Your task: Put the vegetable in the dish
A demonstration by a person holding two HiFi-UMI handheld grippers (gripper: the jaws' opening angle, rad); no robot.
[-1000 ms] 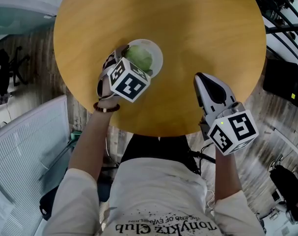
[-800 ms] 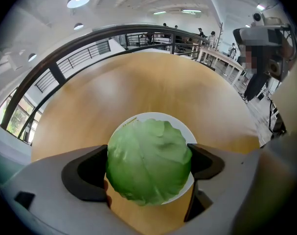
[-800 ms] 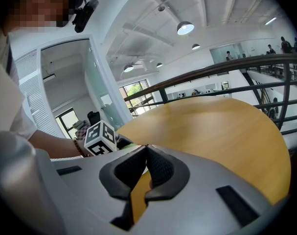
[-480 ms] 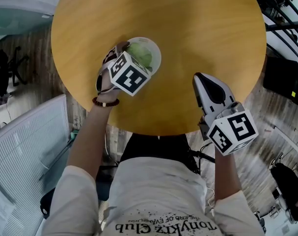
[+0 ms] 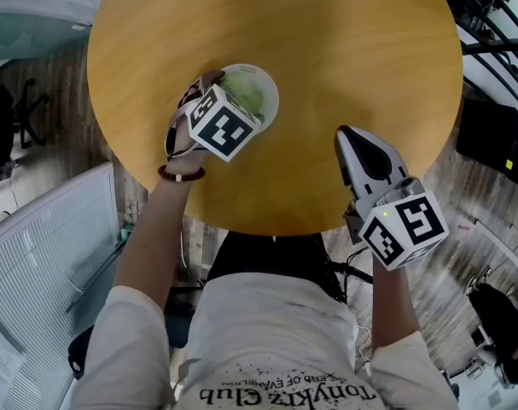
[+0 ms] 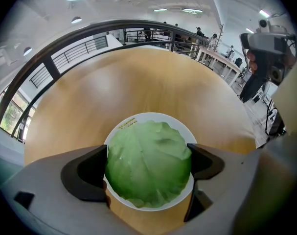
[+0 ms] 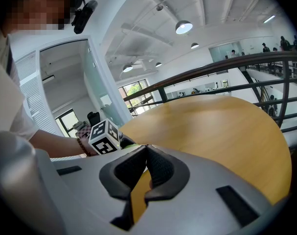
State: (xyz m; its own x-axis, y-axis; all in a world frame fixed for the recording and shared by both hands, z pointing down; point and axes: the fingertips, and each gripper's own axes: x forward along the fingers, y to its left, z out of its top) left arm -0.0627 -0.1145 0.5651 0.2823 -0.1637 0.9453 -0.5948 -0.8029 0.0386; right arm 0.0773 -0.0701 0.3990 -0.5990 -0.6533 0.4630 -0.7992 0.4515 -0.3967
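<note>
A green cabbage head (image 6: pixel 148 163) sits between the jaws of my left gripper (image 6: pixel 148 166), which is shut on it, both pads touching its sides. The cabbage is low over the white dish (image 6: pixel 138 119); whether it rests in the dish cannot be told. In the head view the cabbage (image 5: pixel 247 95) and the dish rim (image 5: pixel 273 101) lie at the left of the round wooden table (image 5: pixel 344 49), partly hidden by my left gripper (image 5: pixel 235 109). My right gripper (image 5: pixel 351 137) hangs over the table's near right edge, shut with nothing in it (image 7: pixel 147 148).
The table edge curves just below both grippers, with wooden floor beyond it. A white slatted panel (image 5: pixel 45 263) stands at the lower left and dark gear (image 5: pixel 493 143) at the right. A railing (image 6: pixel 89 33) runs behind the table.
My left gripper with the cabbage has shifted slightly up and to the left over the dish. The right gripper has stayed where it was.
</note>
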